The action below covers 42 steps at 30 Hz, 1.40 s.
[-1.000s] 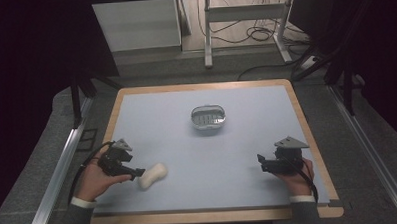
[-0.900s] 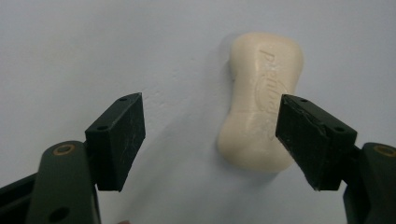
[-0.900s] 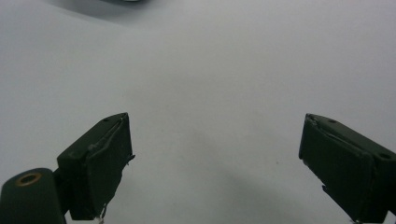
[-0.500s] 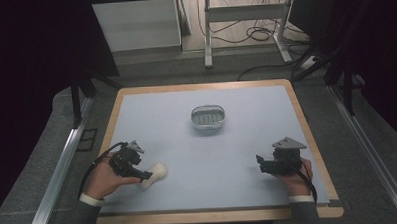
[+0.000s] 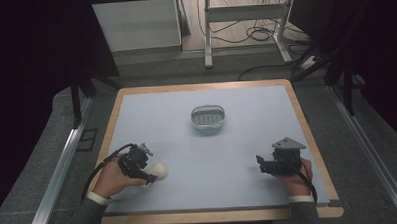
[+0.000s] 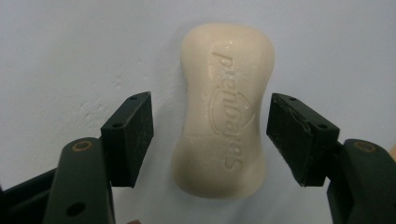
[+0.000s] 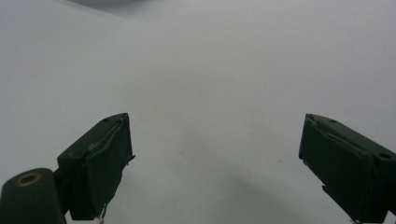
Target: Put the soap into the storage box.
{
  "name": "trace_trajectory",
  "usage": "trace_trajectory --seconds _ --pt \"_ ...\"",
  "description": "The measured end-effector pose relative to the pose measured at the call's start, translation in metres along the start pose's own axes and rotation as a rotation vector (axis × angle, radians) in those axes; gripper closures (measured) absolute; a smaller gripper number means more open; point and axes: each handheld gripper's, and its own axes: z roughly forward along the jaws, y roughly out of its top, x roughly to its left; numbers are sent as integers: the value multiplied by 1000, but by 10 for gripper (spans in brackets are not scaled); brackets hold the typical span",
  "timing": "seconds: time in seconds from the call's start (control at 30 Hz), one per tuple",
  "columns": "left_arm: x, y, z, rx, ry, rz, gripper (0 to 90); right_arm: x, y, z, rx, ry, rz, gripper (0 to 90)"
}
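A pale blue tabletop with a light wooden border fills the high view. Near its front left corner lies a cream-coloured, waisted bar of soap with lettering pressed into its top face. The left gripper, black and held in the person's left hand, reaches over the near end of the bar. In the left gripper view the soap lies flat on the tabletop, lengthwise between the two black fingers — one on each side of its waist. The fingers have just been closing in, yet a thin gap shows on either side, so they stand spread around the bar without pinching it.

At the front right, the right gripper rests in the person's right hand, well apart from the soap. In the right gripper view its fingers stand spread wide over bare tabletop, with nothing between them.

Toward the middle back of the tabletop sits a small oval soap dish — grey, with a slotted base — apart from both grippers.
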Motion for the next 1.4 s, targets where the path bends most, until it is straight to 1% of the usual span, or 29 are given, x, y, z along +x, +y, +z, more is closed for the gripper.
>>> trace_trajectory --seconds 0.23,0.4,0.43,0.5,0.53,0.57,0.77,0.93,1.13,1.2,1.23,1.4 --pt "-2 3 8 40 -1 5 354 0 0 1 5 -7 -3 93" --pt "-2 5 12 55 -6 3 384 0 0 0 5 -9 -5 93" --pt "-2 5 12 56 -12 5 396 0 0 0 5 -9 -5 93" --pt "-3 5 12 56 -18 9 459 0 0 0 5 -11 -5 93" --pt "-3 5 12 59 -13 10 485 0 0 0 4 -12 -2 93" --pt "-4 6 12 64 -11 7 491 0 -1 0 4 -13 -2 93" --pt "-4 7 12 76 -8 10 494 -1 0 0 6 -16 -2 93" --pt "-5 6 12 68 -1 21 497 -1 -1 1 7 -19 -3 93" --pt "-1 8 10 82 1 36 499 -1 -1 1 8 -21 -2 93" --pt "-1 8 10 81 -1 36 499 -1 -1 1 9 -21 -1 93" --pt "2 10 7 76 -10 36 499 -1 -1 1 9 -22 -1 93" --pt "4 11 3 63 -15 40 499 -1 -2 1 11 -21 -2 93"
